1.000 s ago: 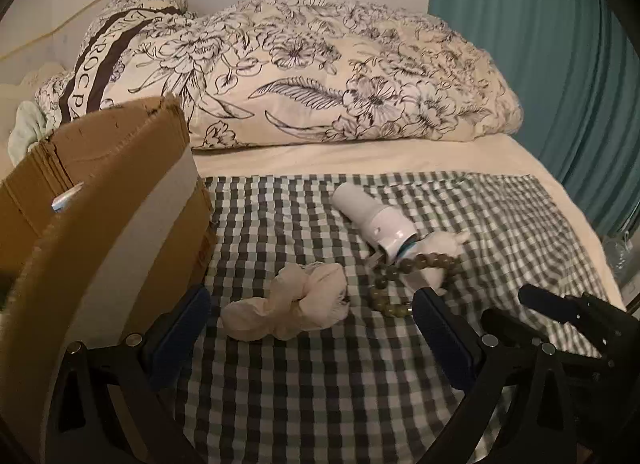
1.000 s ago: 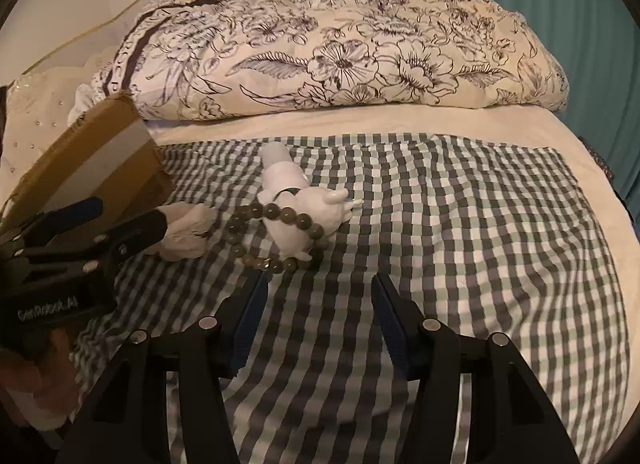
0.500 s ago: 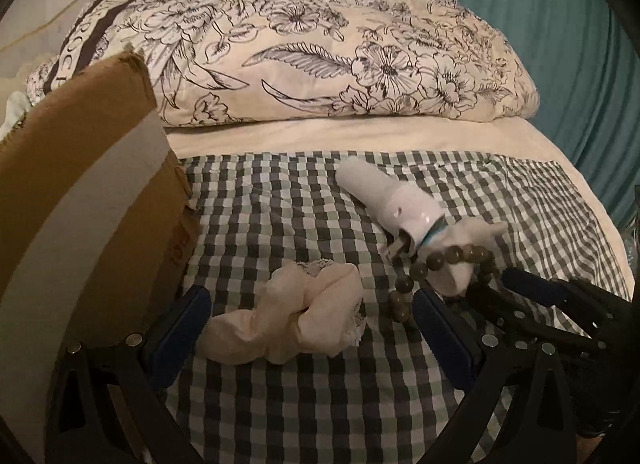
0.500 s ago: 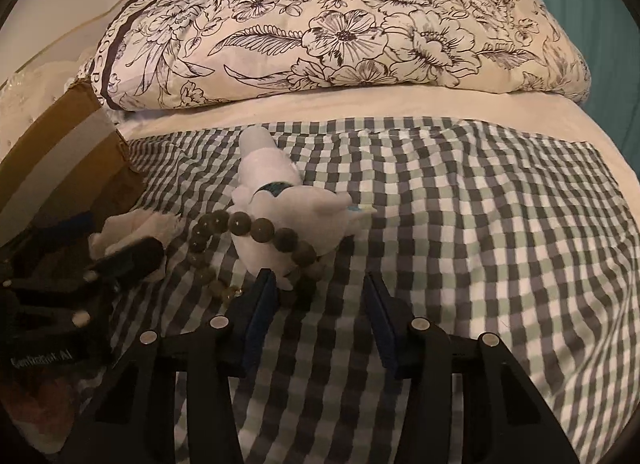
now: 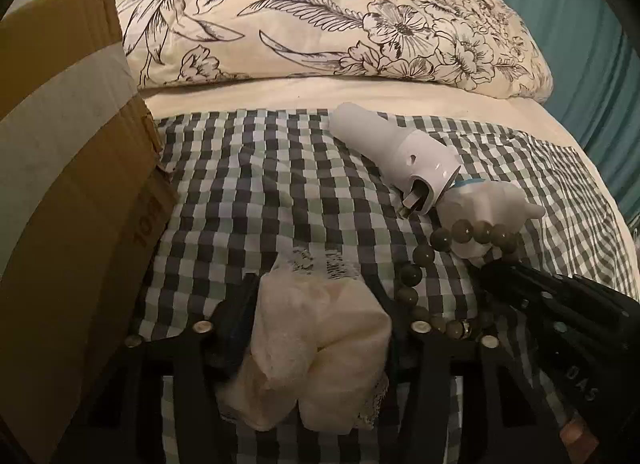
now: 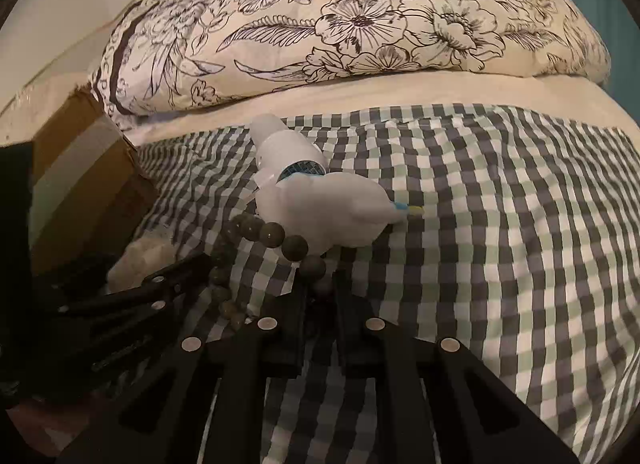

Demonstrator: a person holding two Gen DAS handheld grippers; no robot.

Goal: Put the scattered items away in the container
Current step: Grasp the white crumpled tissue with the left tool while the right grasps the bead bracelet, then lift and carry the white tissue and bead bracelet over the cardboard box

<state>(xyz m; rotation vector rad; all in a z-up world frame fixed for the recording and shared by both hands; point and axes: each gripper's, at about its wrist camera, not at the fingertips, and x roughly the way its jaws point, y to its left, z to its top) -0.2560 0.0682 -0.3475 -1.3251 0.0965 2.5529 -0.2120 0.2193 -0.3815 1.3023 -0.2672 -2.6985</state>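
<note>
My left gripper (image 5: 316, 304) is shut on a cream lace scrunchie (image 5: 320, 340) on the checked cloth (image 5: 248, 199). My right gripper (image 6: 320, 292) is shut on a string of grey-green beads (image 6: 272, 236); the beads also show in the left wrist view (image 5: 464, 232). The beads loop around a white bird-shaped toy (image 6: 332, 207), which lies against a white cylindrical device (image 6: 288, 155). Toy (image 5: 492, 203) and device (image 5: 400, 151) lie right of the scrunchie. The cardboard box (image 5: 64, 167) stands at the left, beside the left gripper; it shows in the right wrist view (image 6: 88, 167).
A flowered duvet (image 5: 320, 15) is heaped at the head of the bed behind the cloth. A teal curtain (image 5: 580, 23) hangs at the right. The cream sheet (image 6: 400, 95) borders the checked cloth at the back and right.
Both grippers moved forward and down and closed: the left on the scrunchie, the right on the beads. The box now stands closer at the left.
</note>
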